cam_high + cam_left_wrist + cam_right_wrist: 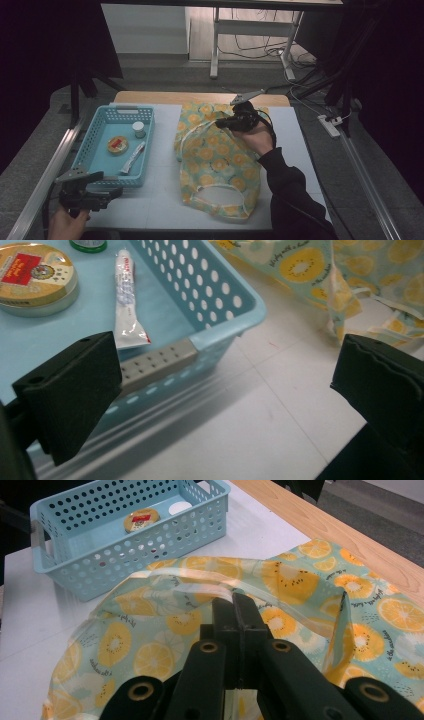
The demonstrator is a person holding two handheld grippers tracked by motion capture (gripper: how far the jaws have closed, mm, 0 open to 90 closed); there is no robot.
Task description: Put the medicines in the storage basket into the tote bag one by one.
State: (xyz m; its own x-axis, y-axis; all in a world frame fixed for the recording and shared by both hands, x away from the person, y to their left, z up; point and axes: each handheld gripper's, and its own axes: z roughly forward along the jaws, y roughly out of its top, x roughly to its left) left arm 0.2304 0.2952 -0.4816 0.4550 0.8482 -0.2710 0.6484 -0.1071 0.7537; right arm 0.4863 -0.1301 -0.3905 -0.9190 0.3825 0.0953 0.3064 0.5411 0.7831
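The soft, light fabric bag printed with yellow citrus slices (220, 162) is spread at the table's centre. Its limp rim is pinched by the closed right gripper (235, 602); hems offer the surest hold. The left gripper (107, 192) gapes empty near the perforated blue plastic basket (145, 145).

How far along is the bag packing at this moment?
Early. Done: the right hand-held gripper is shut on the fruit-print bag at its strap. In hand: the left hand-held gripper, open, sits near the blue basket. Left: tin, tube and small jar remain in it.
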